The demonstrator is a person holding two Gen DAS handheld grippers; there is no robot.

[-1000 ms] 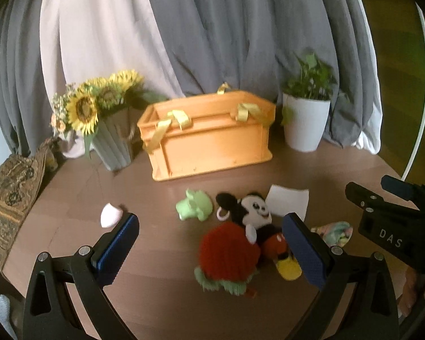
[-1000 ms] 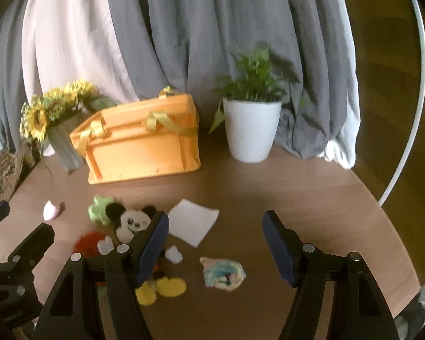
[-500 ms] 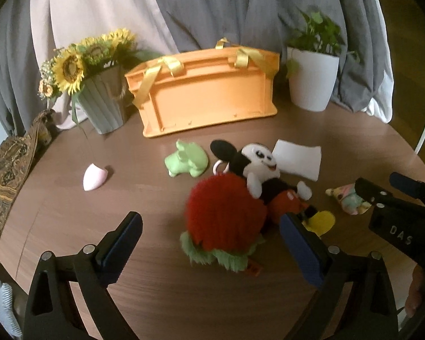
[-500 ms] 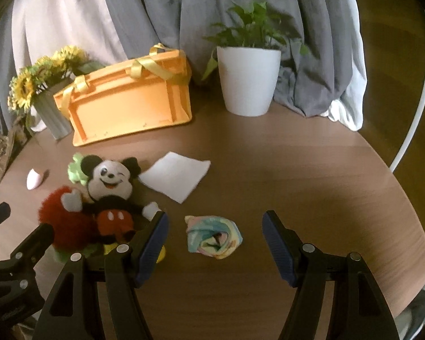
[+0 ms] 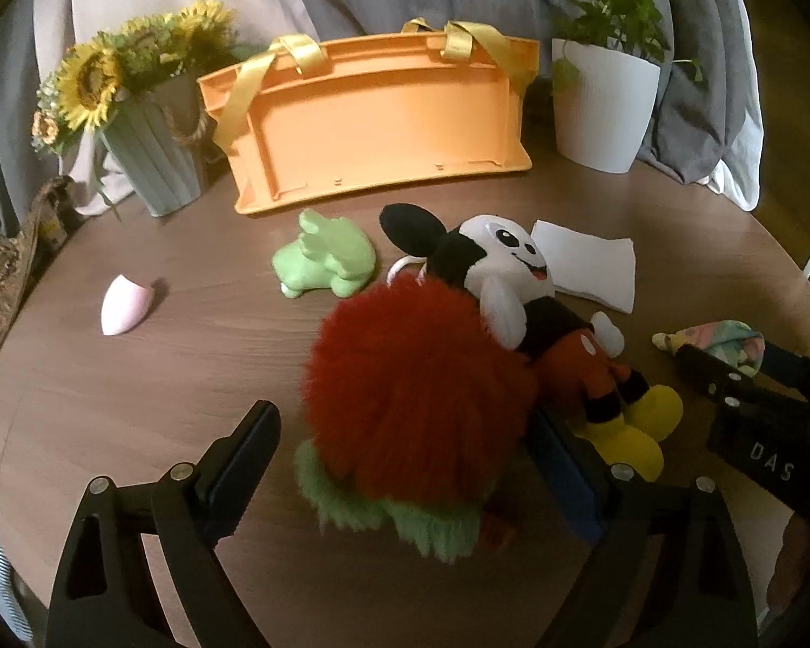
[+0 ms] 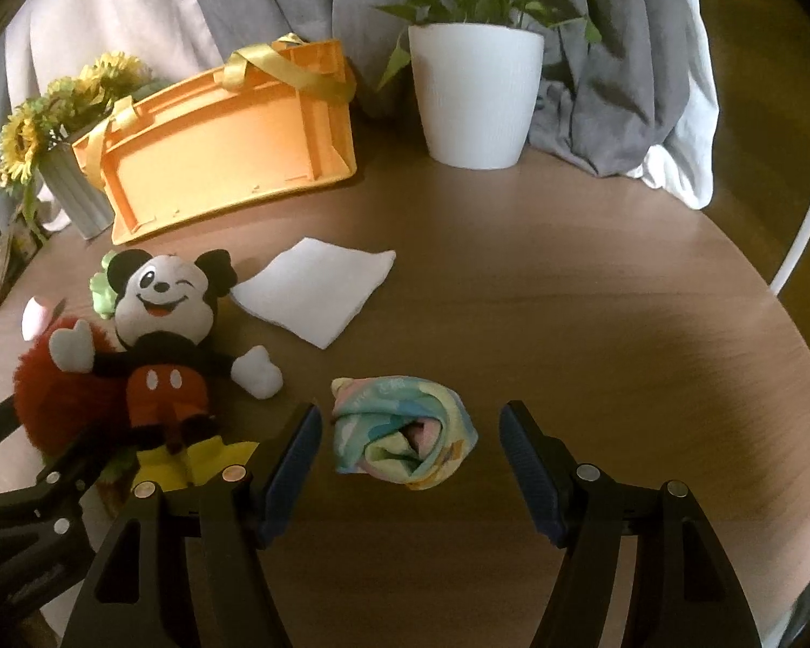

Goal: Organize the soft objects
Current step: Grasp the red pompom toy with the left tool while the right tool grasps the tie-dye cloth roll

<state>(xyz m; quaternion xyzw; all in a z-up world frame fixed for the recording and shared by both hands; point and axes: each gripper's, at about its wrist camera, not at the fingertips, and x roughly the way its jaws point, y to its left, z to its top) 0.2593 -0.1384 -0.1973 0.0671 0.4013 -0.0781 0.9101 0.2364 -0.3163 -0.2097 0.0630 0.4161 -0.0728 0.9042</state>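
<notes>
My left gripper (image 5: 405,443) is open, its jaws on either side of a fluffy red ball with a green fringe (image 5: 416,394). A mouse plush (image 5: 518,291) lies against the ball; it also shows in the right wrist view (image 6: 162,335). My right gripper (image 6: 410,432) is open around a rolled pastel cloth (image 6: 405,432), also seen in the left wrist view (image 5: 723,340). A green soft toy (image 5: 324,264), a pink sponge (image 5: 127,305) and a white folded cloth (image 6: 313,291) lie on the table. An orange basket with yellow handles (image 5: 372,119) stands behind them.
A round wooden table (image 6: 594,297) holds everything. A white pot with a green plant (image 6: 475,92) stands at the back right. A grey vase of sunflowers (image 5: 146,151) stands at the back left. Grey and white curtains hang behind.
Both grippers have moved forward and down. The left one now brackets the red ball; the right one now brackets the pastel cloth. Both stay open.
</notes>
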